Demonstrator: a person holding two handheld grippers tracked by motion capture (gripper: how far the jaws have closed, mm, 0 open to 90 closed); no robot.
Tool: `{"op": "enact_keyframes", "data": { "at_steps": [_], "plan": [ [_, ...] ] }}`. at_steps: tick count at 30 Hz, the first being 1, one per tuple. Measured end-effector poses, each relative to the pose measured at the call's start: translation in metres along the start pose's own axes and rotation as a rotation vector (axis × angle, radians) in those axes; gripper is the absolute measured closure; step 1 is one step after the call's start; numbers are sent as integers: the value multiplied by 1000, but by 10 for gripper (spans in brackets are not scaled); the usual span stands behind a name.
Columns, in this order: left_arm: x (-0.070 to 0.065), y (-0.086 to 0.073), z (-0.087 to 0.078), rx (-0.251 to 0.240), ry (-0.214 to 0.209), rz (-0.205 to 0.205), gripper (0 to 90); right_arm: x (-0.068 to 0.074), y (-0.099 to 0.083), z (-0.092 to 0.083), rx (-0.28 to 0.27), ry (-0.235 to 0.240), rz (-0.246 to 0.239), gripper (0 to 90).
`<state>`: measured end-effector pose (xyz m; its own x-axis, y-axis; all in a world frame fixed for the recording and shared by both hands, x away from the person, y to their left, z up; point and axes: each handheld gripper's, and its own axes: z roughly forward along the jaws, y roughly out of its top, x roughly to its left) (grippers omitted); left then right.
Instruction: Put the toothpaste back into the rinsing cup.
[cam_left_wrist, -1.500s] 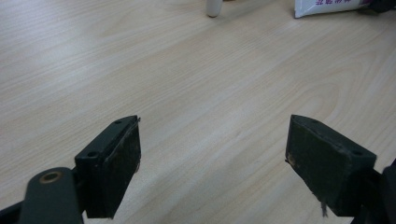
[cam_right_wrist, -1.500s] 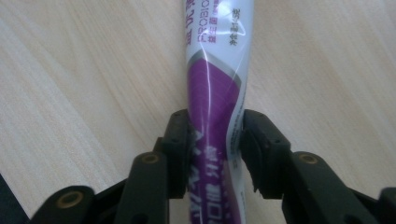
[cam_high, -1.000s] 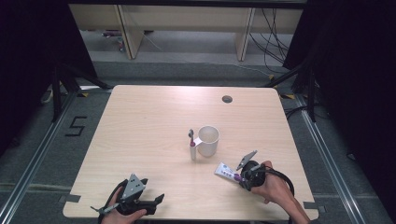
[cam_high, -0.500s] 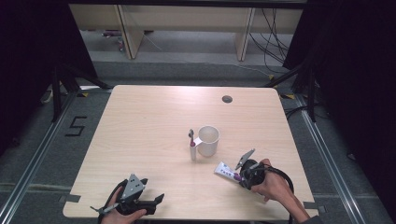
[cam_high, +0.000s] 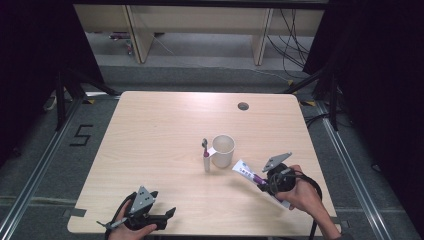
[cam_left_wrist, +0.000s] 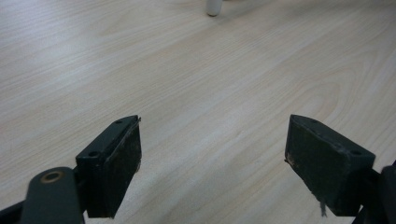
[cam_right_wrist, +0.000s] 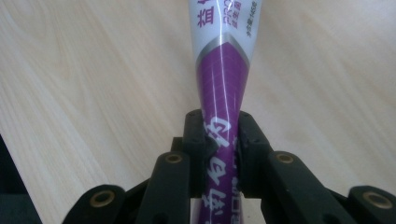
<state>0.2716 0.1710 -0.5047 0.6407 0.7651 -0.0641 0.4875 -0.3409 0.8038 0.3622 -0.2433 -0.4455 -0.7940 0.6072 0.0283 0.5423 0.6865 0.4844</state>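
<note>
Right gripper (cam_high: 264, 181) sits near the front right corner of the worktop (cam_high: 165, 125), its jaws clamped on a toothpaste tube (cam_high: 246, 171); in the right gripper view the tube (cam_right_wrist: 221, 84) is pinched thin between the two black pads, and the jaws have just been closing a little further on it. The tube is purple at the held end and white beyond a silver chevron band, and it points away from the gripper toward the cup. Printing on the purple part is white Chinese characters, partly covered by the pads; the white part carries purple characters and small lines of text, cut off at the picture edge and too small to read. In the high view the white end of the tube lies just right of a white cup (cam_high: 223, 150) standing upright near the worktop's middle. A toothbrush (cam_high: 205, 156) stands upright just left of the cup, dark head up; whether it touches the cup cannot be told. Left gripper (cam_high: 150, 216) rests at the front left edge, jaws wide apart with bare wood between them. On the floor left of the worktop, a "5" (cam_high: 82, 135) is marked in black.
</note>
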Motion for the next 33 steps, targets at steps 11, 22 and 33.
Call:
{"op": "enact_keyframes", "data": {
  "at_steps": [11, 22, 33],
  "plan": [
    [-1, 0, 1, -8, 3, -20, 183, -15, 16, -29, -276, -17, 37, 775],
    [1, 0, 0, 0, 0, -5, 183, -30, 47, -32, -468, -22, 89, 776],
    [2, 1, -1, 0, -3, -9, 183, -30, 90, -11, -650, 10, 125, 775]
  ]
}}
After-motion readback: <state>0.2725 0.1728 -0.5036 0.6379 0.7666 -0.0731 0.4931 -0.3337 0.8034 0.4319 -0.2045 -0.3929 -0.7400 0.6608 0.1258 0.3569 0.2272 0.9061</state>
